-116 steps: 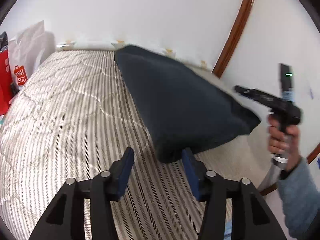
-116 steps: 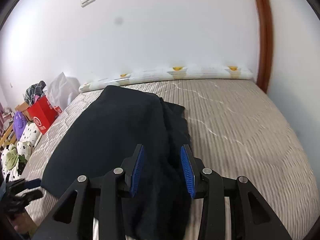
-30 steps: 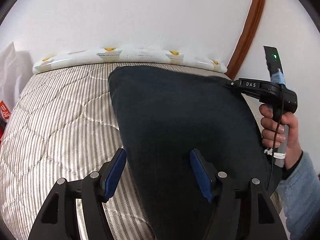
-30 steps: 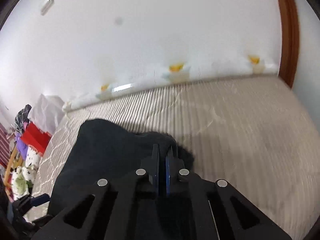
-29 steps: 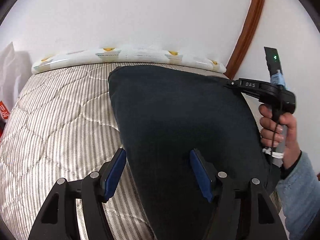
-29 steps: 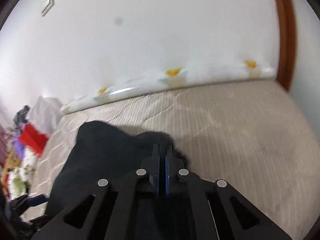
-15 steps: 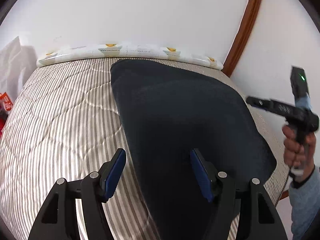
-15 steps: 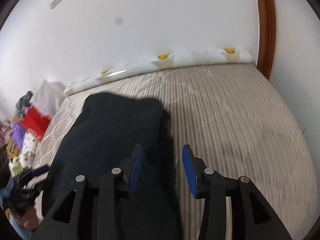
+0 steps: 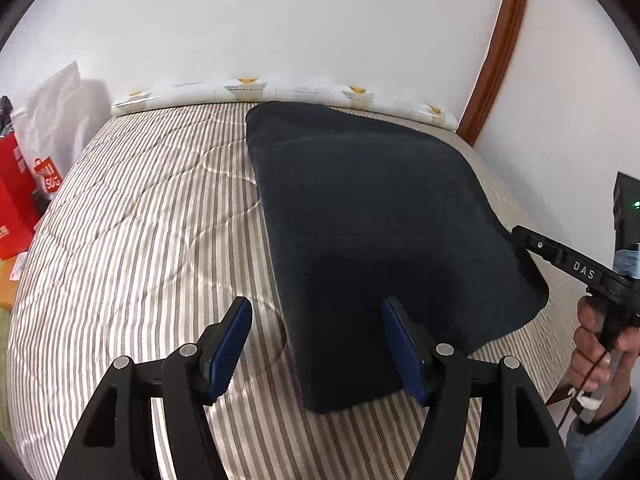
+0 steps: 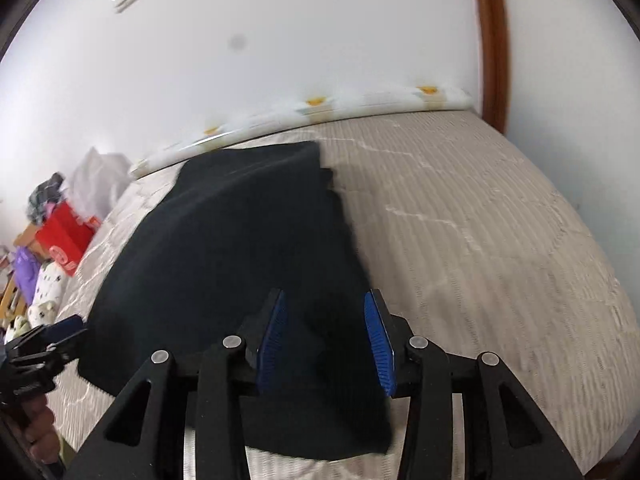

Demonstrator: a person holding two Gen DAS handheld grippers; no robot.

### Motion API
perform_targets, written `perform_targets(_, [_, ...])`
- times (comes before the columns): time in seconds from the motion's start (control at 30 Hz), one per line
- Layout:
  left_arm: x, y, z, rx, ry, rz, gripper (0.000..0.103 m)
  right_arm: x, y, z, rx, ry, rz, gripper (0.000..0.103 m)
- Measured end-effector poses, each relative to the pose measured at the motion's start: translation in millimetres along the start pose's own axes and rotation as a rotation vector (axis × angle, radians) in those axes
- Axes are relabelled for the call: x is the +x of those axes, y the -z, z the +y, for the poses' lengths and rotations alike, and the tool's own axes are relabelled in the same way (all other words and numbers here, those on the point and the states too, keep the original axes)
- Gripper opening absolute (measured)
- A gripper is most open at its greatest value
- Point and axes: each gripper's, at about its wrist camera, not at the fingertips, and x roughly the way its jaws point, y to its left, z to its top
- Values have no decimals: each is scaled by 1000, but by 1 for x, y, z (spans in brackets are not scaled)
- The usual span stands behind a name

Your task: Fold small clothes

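the dark garment (image 9: 376,232) lies flat on the striped mattress (image 9: 140,240), folded over on itself, its far edge near the wall. the left gripper (image 9: 316,344) hangs over the near corner, jaws wide apart and holding nothing. the right gripper (image 10: 326,340) sits above the near right edge, jaws partly apart, pads clear of the cloth. one fold looks laid down; the next move likely calls for pinching an edge for a second fold.
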Motion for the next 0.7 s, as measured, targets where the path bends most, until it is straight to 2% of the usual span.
perform_targets(0.1, [4, 5, 2, -16, -14, 15, 67, 11, 6, 20, -63, 16, 11, 41])
perform_targets(0.23, [5, 9, 11, -42, 3, 26, 67, 25, 9, 24, -116, 119, 37, 41])
perform_targets(0.43, [-1, 15, 13, -53, 4, 25, 67, 3, 14, 19, -91, 114, 19, 42])
perform_targets(0.7, [-5, 17, 6, -48, -20, 17, 66, -3, 28, 19, -86, 125, 38, 42])
